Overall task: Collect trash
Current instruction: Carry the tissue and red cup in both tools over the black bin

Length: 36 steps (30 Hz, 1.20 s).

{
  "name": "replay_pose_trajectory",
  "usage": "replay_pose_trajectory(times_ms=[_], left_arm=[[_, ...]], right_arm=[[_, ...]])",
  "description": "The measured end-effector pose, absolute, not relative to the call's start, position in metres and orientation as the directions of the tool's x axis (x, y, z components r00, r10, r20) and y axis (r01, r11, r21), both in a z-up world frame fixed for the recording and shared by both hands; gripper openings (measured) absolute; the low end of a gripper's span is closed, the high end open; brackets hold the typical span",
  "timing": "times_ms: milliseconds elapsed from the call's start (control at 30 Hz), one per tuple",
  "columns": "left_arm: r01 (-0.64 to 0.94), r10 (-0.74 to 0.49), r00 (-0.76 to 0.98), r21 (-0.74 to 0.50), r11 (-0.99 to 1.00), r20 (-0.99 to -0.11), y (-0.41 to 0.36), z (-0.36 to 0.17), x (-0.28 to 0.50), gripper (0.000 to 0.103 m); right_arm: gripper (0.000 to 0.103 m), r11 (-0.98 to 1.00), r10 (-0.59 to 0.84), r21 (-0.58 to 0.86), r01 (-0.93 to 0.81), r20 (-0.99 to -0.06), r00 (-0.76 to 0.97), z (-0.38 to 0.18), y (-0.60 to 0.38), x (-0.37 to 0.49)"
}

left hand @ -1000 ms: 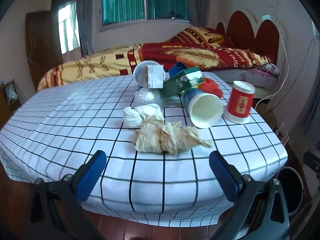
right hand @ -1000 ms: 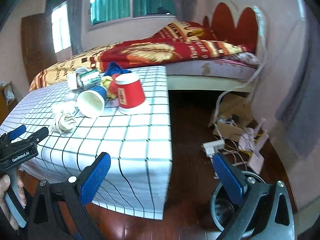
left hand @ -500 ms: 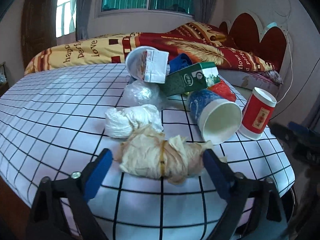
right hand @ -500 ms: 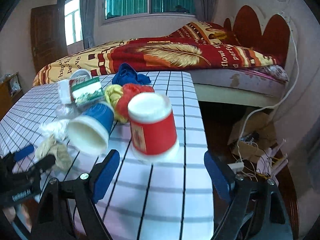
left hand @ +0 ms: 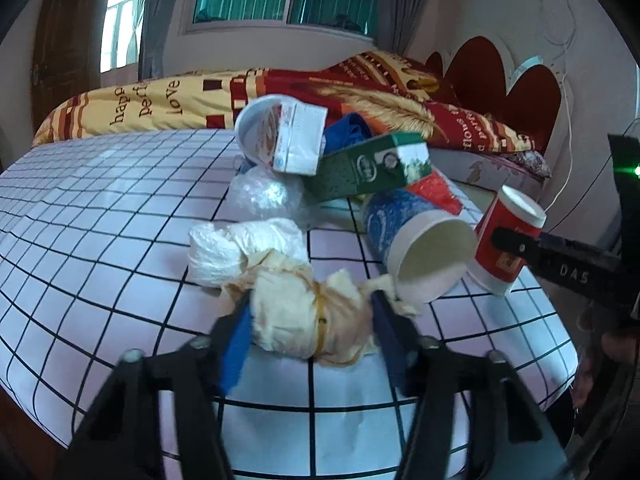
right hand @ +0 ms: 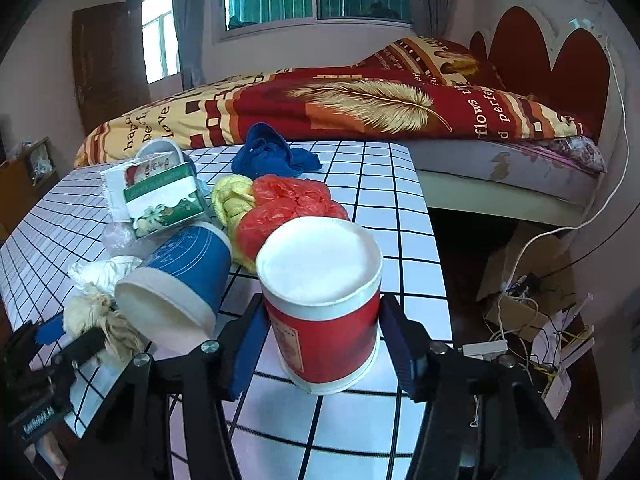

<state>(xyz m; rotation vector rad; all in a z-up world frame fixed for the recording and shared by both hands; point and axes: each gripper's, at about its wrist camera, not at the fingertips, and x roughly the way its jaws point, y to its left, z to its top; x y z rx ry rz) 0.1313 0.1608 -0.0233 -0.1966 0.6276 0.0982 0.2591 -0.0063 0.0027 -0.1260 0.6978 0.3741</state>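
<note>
With the red cup [right hand: 320, 304] upside down near the bench [right hand: 384, 216] edge, the right gripper [right hand: 320, 344] brackets it and the left gripper [left hand: 310, 332] pinches the crumpled paper wad [left hand: 308, 316] beside it, jaws narrowed; squeeze gently, then lift straight up.

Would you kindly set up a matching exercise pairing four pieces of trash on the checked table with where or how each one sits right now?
Things:
1. red cup
2. blue cup
3. tan crumpled paper
4. blue cloth

States:
A. lying on its side
B. between the left gripper fingers
C. far side of the pile
D. upside down between the right gripper fingers

Pairs: 1-D, 2-A, 3-B, 4-C
</note>
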Motion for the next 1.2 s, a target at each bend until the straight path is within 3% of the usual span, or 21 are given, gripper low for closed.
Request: replay_pose_trajectory(times_ms=[67, 133, 167, 200, 433, 500, 533, 567, 633, 733, 800, 833, 900, 933, 967, 1200], left_arm=[[-0.14, 0.025, 0.814, -0.154, 0.978, -0.58, 0.161, -0.019, 0.13, 0.035], [-0.131, 0.02, 0.817, -0.152, 0.98, -0.576, 0.16, -0.016, 0.129, 0.028], [-0.126, 0.014, 0.818, -0.156, 0.98, -0.576, 0.16, -0.016, 0.128, 0.016], [-0.122, 0.007, 0.818, -0.161, 0.979, -0.576, 0.161, -0.016, 0.127, 0.012], [-0.129, -0.016, 0.817, -0.21, 0.969, -0.576, 0.17, -0.017, 0.121, 0.012], [-0.143, 0.008, 0.806, -0.183, 0.973, -0.592, 0.169, -0.019, 0.122, 0.018], [-0.17, 0.039, 0.804, -0.167, 0.971, -0.593, 0.17, -0.02, 0.122, 0.031], [-0.18, 0.048, 0.804, -0.166, 0.97, -0.593, 0.171, -0.021, 0.121, 0.063], [-0.2, 0.071, 0.806, -0.157, 0.967, -0.588, 0.172, -0.023, 0.12, 0.096], [-0.191, 0.066, 0.796, -0.147, 0.971, -0.601, 0.171, -0.027, 0.126, 0.097], [-0.186, 0.052, 0.771, -0.146, 0.972, -0.634, 0.171, -0.036, 0.134, 0.086], [-0.163, 0.013, 0.762, -0.172, 0.972, -0.648, 0.172, -0.042, 0.135, 0.054], [-0.145, -0.001, 0.768, -0.176, 0.974, -0.64, 0.171, -0.044, 0.135, 0.047], [-0.129, -0.009, 0.773, -0.171, 0.977, -0.635, 0.169, -0.042, 0.134, 0.035], [-0.124, -0.009, 0.778, -0.167, 0.978, -0.628, 0.168, -0.04, 0.132, 0.029], [-0.097, -0.005, 0.812, -0.142, 0.985, -0.583, 0.158, -0.021, 0.119, 0.027]], right_arm=[[0.056, 0.924, 0.3, 0.011, -0.383, -0.642, 0.706, 0.004, -0.009, 0.253], [0.056, 0.922, 0.302, 0.005, -0.387, -0.633, 0.712, 0.007, -0.009, 0.246], [0.055, 0.921, 0.302, 0.0, -0.389, -0.629, 0.716, 0.009, -0.01, 0.242], [0.055, 0.92, 0.303, -0.006, -0.392, -0.622, 0.722, 0.011, -0.011, 0.238], [0.055, 0.919, 0.302, -0.024, -0.393, -0.598, 0.742, 0.021, -0.02, 0.218], [0.055, 0.919, 0.302, -0.024, -0.393, -0.598, 0.742, 0.021, -0.02, 0.215], [0.055, 0.92, 0.302, -0.022, -0.392, -0.597, 0.743, 0.021, -0.021, 0.214], [0.055, 0.92, 0.302, -0.022, -0.392, -0.598, 0.742, 0.02, -0.021, 0.214], [0.055, 0.92, 0.3, -0.022, -0.391, -0.601, 0.74, 0.018, -0.022, 0.214], [0.055, 0.921, 0.299, -0.018, -0.389, -0.608, 0.735, 0.015, -0.022, 0.215], [0.055, 0.922, 0.298, -0.015, -0.387, -0.612, 0.732, 0.013, -0.021, 0.216], [0.055, 0.922, 0.297, -0.014, -0.386, -0.614, 0.731, 0.012, -0.021, 0.217], [0.055, 0.922, 0.298, -0.014, -0.387, -0.614, 0.731, 0.011, -0.021, 0.217], [0.055, 0.922, 0.297, -0.015, -0.387, -0.614, 0.731, 0.012, -0.021, 0.217], [0.055, 0.923, 0.296, -0.015, -0.386, -0.614, 0.732, 0.011, -0.021, 0.217], [0.055, 0.927, 0.294, -0.006, -0.374, -0.607, 0.739, 0.014, -0.029, 0.208]])
